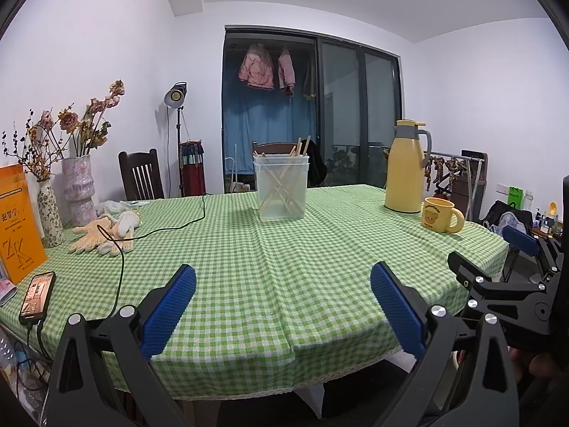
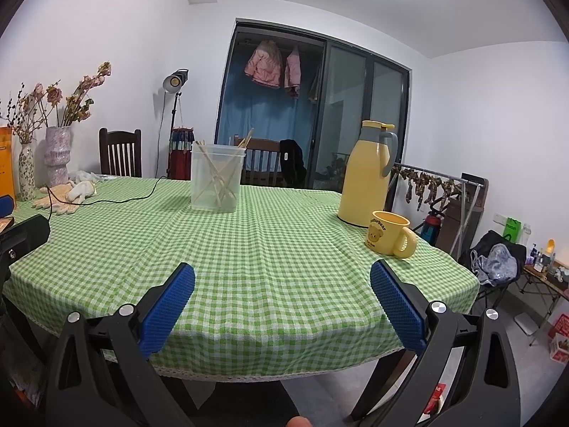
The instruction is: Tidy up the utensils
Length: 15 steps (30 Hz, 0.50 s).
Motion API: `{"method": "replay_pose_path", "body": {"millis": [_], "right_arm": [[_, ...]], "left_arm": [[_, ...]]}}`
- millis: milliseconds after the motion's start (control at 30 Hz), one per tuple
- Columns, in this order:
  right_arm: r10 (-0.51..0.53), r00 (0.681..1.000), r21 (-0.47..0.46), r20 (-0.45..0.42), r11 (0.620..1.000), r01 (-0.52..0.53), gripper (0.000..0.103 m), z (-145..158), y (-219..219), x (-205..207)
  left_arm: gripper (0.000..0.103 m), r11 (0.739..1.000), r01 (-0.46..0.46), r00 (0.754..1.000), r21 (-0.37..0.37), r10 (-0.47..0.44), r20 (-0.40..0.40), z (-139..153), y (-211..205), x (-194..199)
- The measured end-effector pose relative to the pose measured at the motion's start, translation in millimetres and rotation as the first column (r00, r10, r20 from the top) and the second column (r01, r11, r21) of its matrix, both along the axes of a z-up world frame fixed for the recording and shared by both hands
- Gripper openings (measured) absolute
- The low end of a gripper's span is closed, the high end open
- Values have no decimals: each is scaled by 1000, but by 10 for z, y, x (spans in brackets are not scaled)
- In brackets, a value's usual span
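Observation:
A clear plastic container point(image 1: 281, 186) point(image 2: 217, 177) stands upright toward the far side of the green checked table point(image 1: 249, 267) point(image 2: 249, 249). Several wooden chopsticks point(image 1: 284, 185) point(image 2: 222, 178) lean crossed inside it, their tips poking above the rim. My left gripper point(image 1: 282, 277) hovers open over the near table edge, nothing between its blue pads. My right gripper point(image 2: 282, 277) is likewise open and empty above the near edge; it also shows at the right of the left wrist view point(image 1: 498, 252).
A yellow thermos jug point(image 1: 407, 167) point(image 2: 366, 174) and yellow bear mug point(image 1: 441, 215) point(image 2: 389, 236) stand at the right. Work gloves point(image 1: 103, 233) point(image 2: 64, 194), a black cable point(image 1: 160, 229), vases point(image 1: 78, 188), an orange book point(image 1: 17, 224) and a phone point(image 1: 37, 297) occupy the left. Chairs stand behind.

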State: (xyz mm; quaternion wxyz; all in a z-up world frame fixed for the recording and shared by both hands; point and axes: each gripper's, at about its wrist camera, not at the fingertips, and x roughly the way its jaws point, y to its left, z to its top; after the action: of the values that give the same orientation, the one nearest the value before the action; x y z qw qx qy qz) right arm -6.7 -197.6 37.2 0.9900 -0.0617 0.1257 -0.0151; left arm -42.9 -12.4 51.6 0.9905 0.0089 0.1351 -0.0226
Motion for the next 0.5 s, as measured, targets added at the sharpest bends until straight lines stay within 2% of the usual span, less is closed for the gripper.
{"method": "replay_pose_path", "body": {"millis": [367, 500], "right_arm": [[-2, 1000, 3, -8, 1000, 2, 95, 5, -13, 12], [0, 1000, 2, -6, 1000, 0, 95, 1, -12, 13]], "left_arm": [[95, 999, -32, 999, 14, 32, -8, -6, -16, 8], [95, 1000, -11, 1000, 19, 11, 14, 6, -49, -36]]}}
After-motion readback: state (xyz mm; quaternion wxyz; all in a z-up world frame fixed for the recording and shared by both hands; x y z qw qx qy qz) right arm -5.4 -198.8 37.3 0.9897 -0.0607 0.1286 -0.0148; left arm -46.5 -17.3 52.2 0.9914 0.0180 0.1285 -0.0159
